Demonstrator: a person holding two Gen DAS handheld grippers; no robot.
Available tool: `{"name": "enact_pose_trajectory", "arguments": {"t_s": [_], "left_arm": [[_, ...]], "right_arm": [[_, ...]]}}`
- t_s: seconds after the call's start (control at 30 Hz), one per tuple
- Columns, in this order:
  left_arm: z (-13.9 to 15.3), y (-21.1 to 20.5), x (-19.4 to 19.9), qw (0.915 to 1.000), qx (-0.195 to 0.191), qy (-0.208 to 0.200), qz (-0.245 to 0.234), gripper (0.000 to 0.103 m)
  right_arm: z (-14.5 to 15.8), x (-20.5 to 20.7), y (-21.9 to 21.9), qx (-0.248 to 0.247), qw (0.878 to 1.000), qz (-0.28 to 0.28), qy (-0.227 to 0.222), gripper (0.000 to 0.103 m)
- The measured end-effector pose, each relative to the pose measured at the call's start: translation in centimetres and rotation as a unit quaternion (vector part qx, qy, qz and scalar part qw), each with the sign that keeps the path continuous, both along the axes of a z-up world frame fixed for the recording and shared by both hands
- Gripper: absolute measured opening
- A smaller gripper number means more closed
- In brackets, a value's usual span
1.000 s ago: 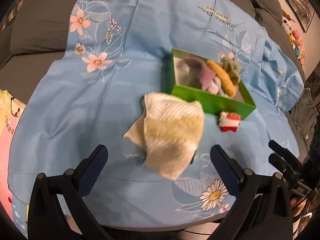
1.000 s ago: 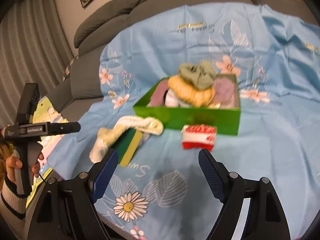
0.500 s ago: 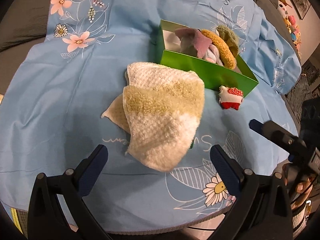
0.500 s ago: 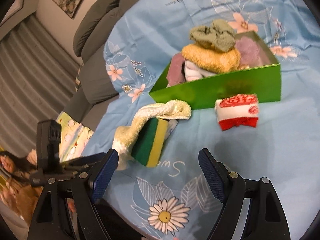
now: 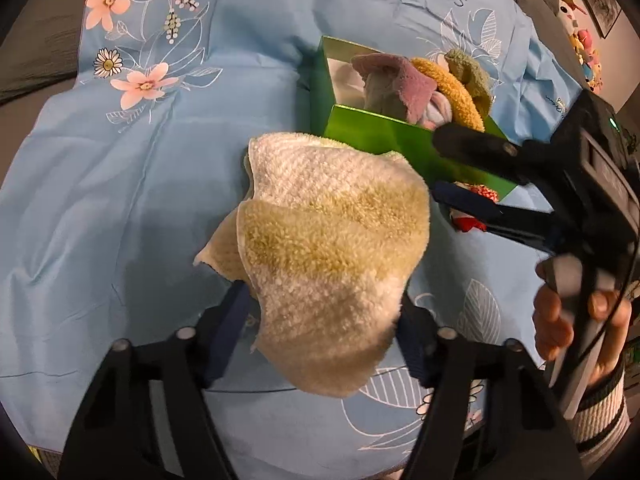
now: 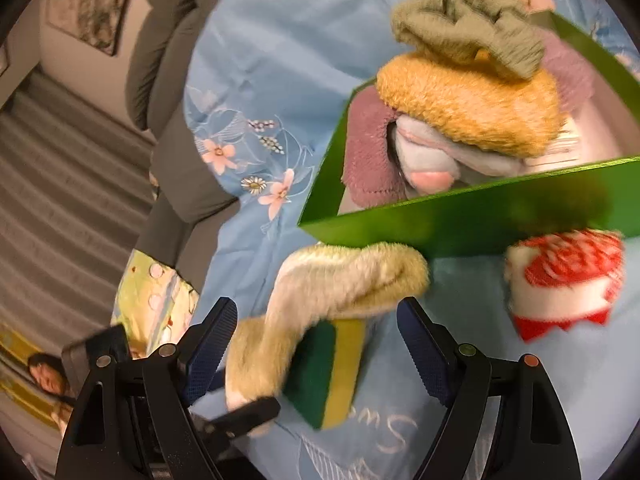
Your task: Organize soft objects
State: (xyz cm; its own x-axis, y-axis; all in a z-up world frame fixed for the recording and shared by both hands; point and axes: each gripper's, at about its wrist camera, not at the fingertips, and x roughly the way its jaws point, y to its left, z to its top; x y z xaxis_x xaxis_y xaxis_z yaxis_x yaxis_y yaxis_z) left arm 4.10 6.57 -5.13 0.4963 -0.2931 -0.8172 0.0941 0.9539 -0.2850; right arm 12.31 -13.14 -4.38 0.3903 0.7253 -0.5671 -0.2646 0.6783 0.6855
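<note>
My left gripper [image 5: 320,320] is spread wide, straddling the near end of the fluffy cream-and-yellow towel [image 5: 328,248], gripping nothing. The towel lies on the blue floral sheet [image 5: 120,200], its long axis running away from me toward the green cardboard box [image 5: 400,144]. My right gripper [image 6: 316,344] is likewise wide open and empty, fingers either side of the towel and the green-and-yellow sponge [image 6: 332,372] under it.

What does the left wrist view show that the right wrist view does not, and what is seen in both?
Only the left wrist view shows the person's hand holding the right gripper, and the towel's broad top. Only the right wrist view shows the green and yellow sponge under the towel and a framed picture on the wall. Both show the towel, the green box of soft items, the red and white item and the blue floral cloth.
</note>
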Motion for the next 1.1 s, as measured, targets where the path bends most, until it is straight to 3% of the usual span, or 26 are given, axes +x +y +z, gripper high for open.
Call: {"name": "enact_pose_trajectory", "arguments": {"t_s": [0.2, 0.37, 0.53, 0.7, 1.1], "left_arm": [[-0.5, -0.6, 0.5, 0.9998, -0.004, 0.008, -0.015, 0.040], [-0.5, -0.7, 0.8, 0.9999, -0.004, 0.008, -0.013, 0.032], [0.2, -0.3, 0.5, 1.0000, -0.001, -0.003, -0.001, 0.016], [1.2, 0.2, -0.3, 0.9997, -0.017, -0.014, 0.007, 0.015], [7.2, -0.4, -4.1, 0.9962, 0.007, -0.087, 0.001, 0.016]], "right_arm": [[-1.2, 2.4, 2.2, -0.017, 0.999, 0.013, 0.025, 0.080], [-1.6, 3.2, 3.2, -0.034, 0.998, 0.032, 0.028, 0.040], [-1.6, 3.5, 3.1, -0.043, 0.998, 0.027, 0.021, 0.012], [0.0, 2.3, 3.0, -0.039, 0.999, 0.035, -0.010, 0.011], [8.0, -2.5, 2.3, 0.004, 0.993, 0.056, -0.108, 0.011]]}}
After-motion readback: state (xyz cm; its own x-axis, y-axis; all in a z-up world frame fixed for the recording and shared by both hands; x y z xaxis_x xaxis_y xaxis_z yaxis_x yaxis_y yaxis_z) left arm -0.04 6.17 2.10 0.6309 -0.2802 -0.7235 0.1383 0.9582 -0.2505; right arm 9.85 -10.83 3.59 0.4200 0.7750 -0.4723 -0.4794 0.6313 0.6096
